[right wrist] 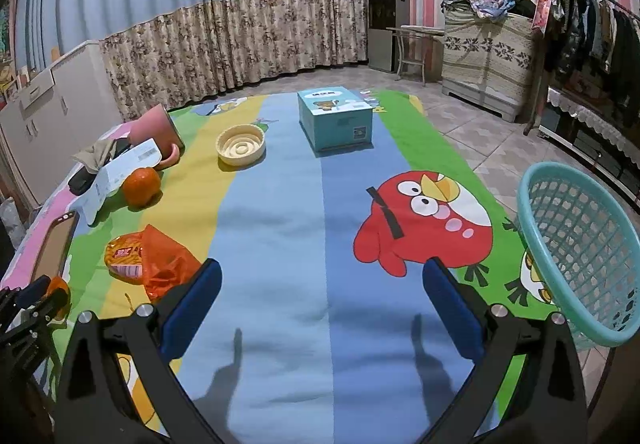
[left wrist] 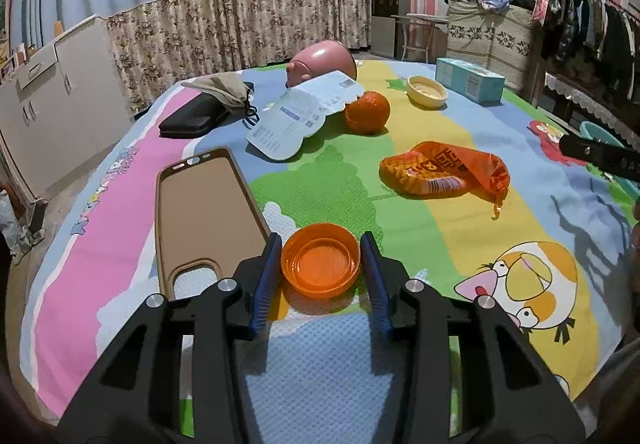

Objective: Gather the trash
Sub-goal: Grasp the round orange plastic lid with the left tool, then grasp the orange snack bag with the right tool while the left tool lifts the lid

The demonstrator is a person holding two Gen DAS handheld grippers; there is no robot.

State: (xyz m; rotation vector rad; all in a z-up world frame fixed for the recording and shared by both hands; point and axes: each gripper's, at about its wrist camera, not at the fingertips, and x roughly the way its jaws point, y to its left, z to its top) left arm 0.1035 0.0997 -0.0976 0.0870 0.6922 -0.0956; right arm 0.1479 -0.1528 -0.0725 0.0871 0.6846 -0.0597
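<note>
A round orange plastic lid (left wrist: 320, 264) lies on the cartoon-print tablecloth (left wrist: 460, 236). It sits between the blue pads of my left gripper (left wrist: 320, 240), which touch its rim on both sides. The same lid (right wrist: 60, 286) shows at the far left of the right wrist view. A crumpled orange snack bag (left wrist: 444, 174) lies further out to the right, and a printed paper leaflet (left wrist: 304, 112) rests against an orange fruit (left wrist: 368, 112). My right gripper (right wrist: 323, 266) stands wide open above bare cloth with nothing between its fingers. A teal mesh basket (right wrist: 580, 252) hangs off the table's right edge.
A brown phone case (left wrist: 204, 212) lies just left of the lid. Further back are a tipped pink cup (left wrist: 320, 60), a cream bowl (left wrist: 426, 90), a light-blue box (right wrist: 336, 120) and a black pouch (left wrist: 192, 116) with a cloth on it. A cabinet stands at the left, and a clothes rack at the right.
</note>
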